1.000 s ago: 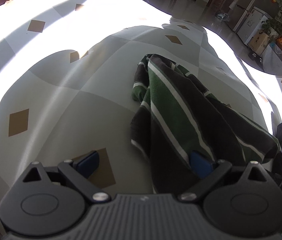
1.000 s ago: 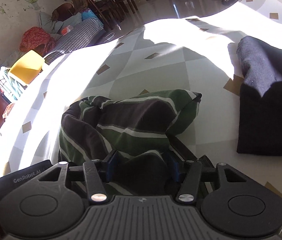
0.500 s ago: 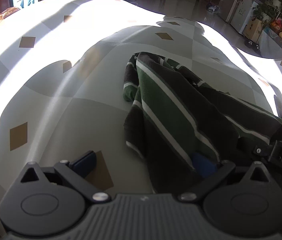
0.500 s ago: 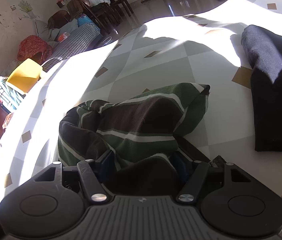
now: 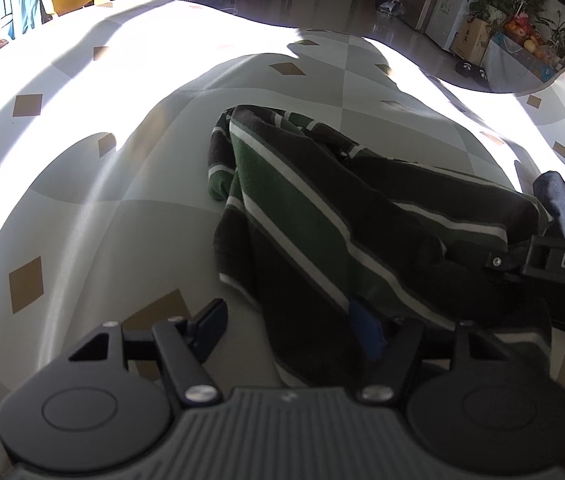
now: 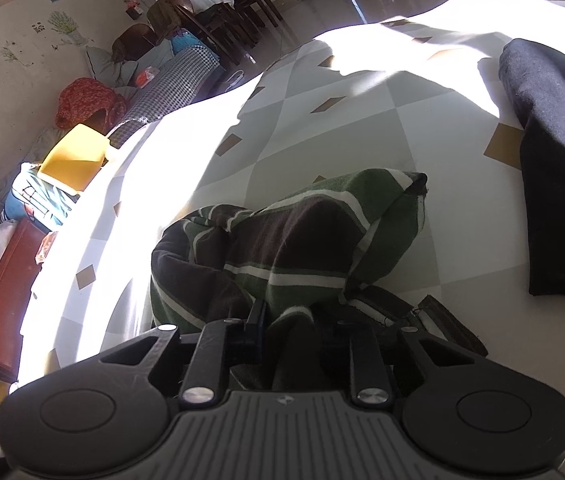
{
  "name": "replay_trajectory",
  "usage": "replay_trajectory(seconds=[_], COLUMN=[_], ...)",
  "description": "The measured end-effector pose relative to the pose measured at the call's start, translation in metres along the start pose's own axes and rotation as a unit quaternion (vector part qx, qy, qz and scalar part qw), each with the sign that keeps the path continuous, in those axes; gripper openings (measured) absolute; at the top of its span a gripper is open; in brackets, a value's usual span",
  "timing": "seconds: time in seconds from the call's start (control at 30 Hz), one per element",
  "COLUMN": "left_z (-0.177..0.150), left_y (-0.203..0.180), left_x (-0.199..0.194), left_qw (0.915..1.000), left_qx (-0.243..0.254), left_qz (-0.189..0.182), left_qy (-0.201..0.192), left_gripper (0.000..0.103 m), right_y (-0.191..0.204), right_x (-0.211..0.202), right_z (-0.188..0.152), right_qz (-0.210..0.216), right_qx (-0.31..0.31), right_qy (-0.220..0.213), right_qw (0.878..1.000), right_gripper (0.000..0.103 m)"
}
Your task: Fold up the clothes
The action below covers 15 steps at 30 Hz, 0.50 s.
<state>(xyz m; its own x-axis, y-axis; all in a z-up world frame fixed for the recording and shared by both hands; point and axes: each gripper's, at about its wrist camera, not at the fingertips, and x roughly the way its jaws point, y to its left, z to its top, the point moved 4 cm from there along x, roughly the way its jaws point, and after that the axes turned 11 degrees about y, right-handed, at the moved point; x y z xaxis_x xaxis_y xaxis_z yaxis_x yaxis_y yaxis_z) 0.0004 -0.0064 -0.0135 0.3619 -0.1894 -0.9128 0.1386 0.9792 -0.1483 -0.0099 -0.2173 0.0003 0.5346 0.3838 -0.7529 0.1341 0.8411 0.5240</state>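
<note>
On the checked table (image 5: pixel 130 240), near its front edge, the green striped garment (image 5: pixel 306 216) lies bunched, and the right gripper (image 6: pixel 296 320) has just been closing and now pinches a fold of it. The left gripper (image 5: pixel 290 328), jaws also just narrowing, stands half open with the cloth's near edge between its fingers, ungripped. Bare tabletop stretches left toward the sunlit far edge; a dark folded garment (image 6: pixel 558 168) lies at the right side.

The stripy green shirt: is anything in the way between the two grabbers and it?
Nothing visible. The right gripper has just closed on the striped green garment. The left gripper has been closing around its edge, with one pad still clear of the cloth.
</note>
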Motion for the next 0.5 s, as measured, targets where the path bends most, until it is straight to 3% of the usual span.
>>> replay_trajectory(seconds=[0.1,0.5], left_z=[-0.001,0.013], left_y=[-0.005,-0.035], left_x=[-0.002,-0.017], left_qw=[0.9999,0.9988], left_qx=[0.011,0.034], left_qz=[-0.001,-0.036], left_qy=[0.0,-0.006], left_gripper=[0.054,0.053], right_y=[0.006,0.027], right_x=[-0.006,-0.043], right_z=[0.0,0.009], right_qz=[0.015,0.08], right_qx=[-0.009,-0.039], right_qy=[-0.007,-0.051], right_qw=[1.0,0.995], right_gripper=[0.02,0.017])
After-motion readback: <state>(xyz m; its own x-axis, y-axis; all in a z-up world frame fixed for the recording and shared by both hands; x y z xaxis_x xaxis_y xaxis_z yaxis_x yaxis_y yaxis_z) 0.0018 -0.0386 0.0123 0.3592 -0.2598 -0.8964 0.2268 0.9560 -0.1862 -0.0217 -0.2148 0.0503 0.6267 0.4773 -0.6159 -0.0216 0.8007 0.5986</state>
